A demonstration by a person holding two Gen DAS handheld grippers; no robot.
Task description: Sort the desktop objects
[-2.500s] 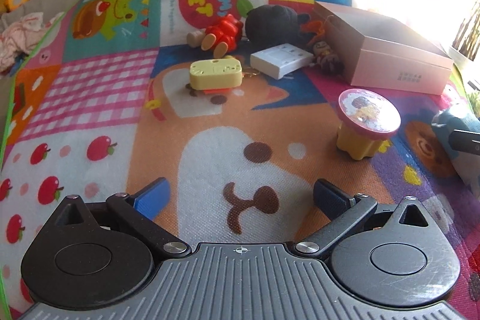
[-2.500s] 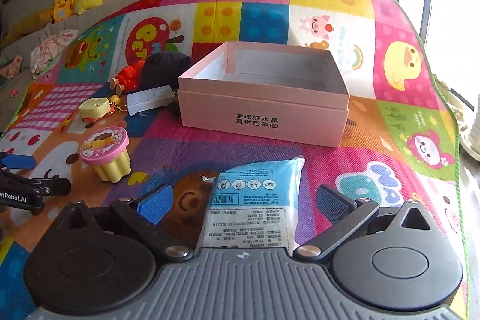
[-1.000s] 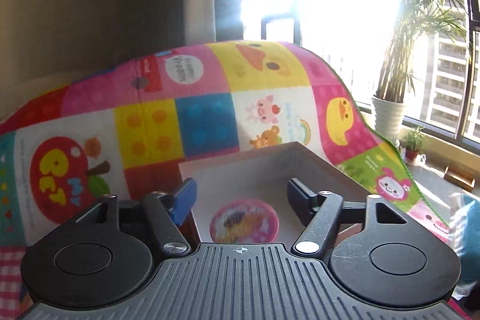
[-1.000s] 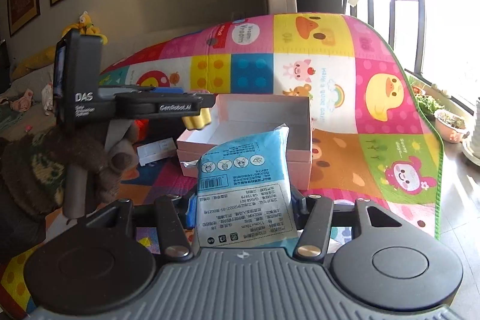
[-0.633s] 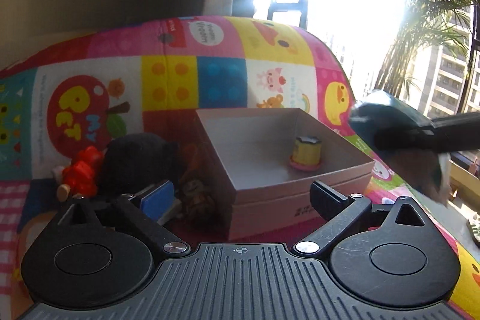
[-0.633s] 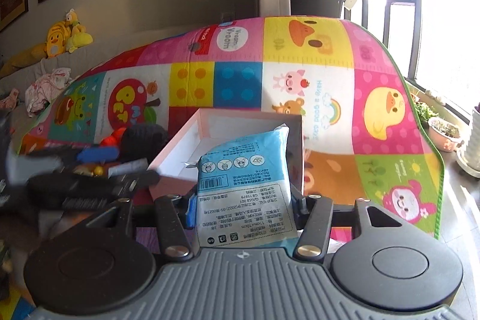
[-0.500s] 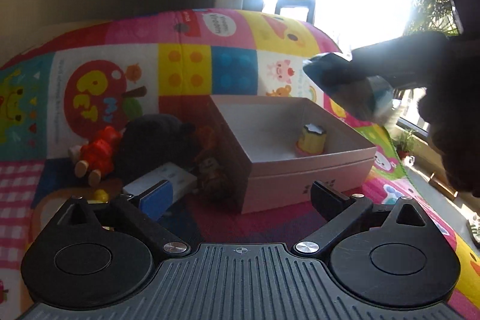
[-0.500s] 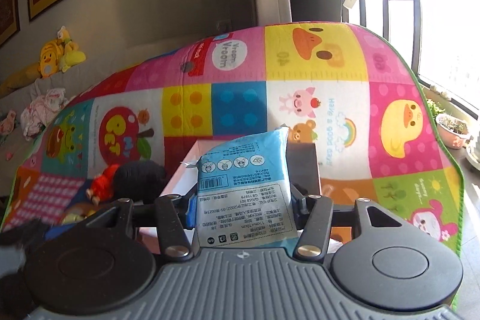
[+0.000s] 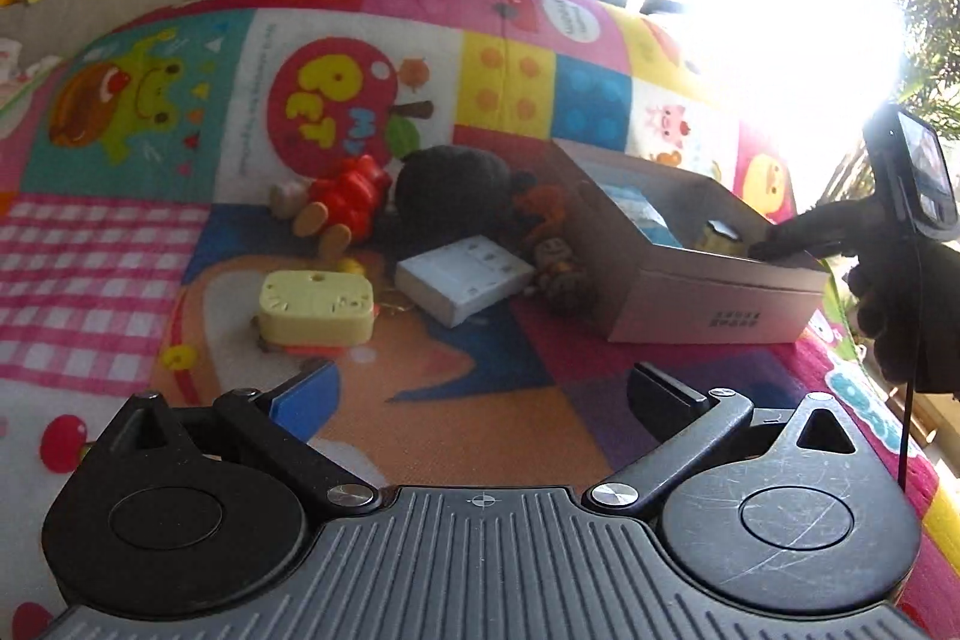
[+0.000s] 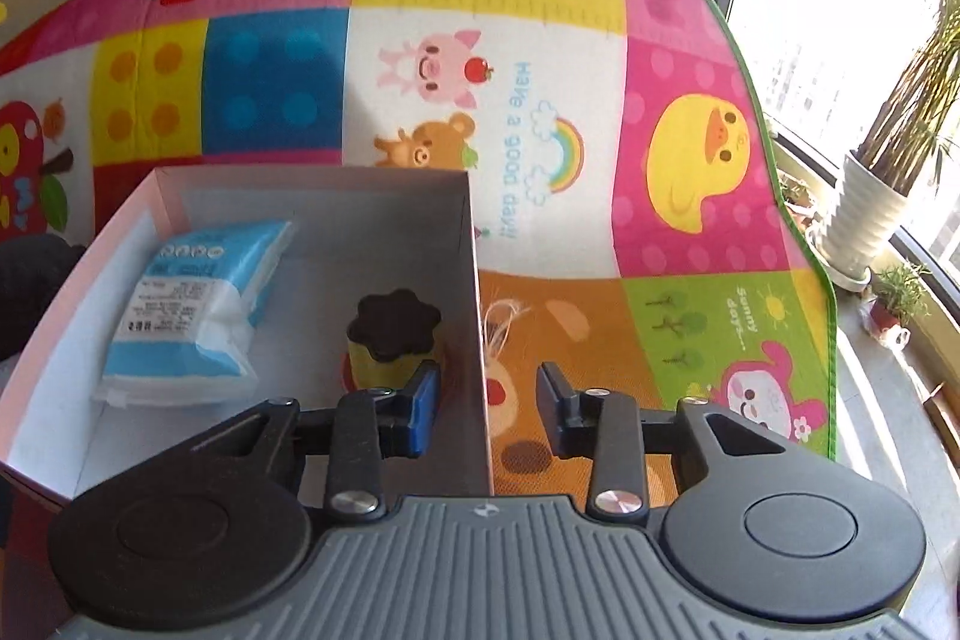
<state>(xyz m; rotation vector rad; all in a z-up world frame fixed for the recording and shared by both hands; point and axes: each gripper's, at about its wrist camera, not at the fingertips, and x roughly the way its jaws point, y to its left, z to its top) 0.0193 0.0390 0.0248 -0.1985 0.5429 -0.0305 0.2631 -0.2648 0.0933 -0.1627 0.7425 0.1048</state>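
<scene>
Two hand-held grippers, one spread wide, one narrowed

The left gripper (image 9: 480,394) tips gently downward with its jaws drawn out to their fullest, having just been opening, and nothing sits between the blue pad and the black one. Off to its right, a dark-gloved hand (image 9: 906,304) grips the other tool's handle, forefinger stretched along it. The right gripper (image 10: 489,400) pitches more steeply down; its jaws have just been closing and stand at a narrow gap, the pads pressing on nothing and one finger (image 10: 423,400) set left of the other.
</scene>
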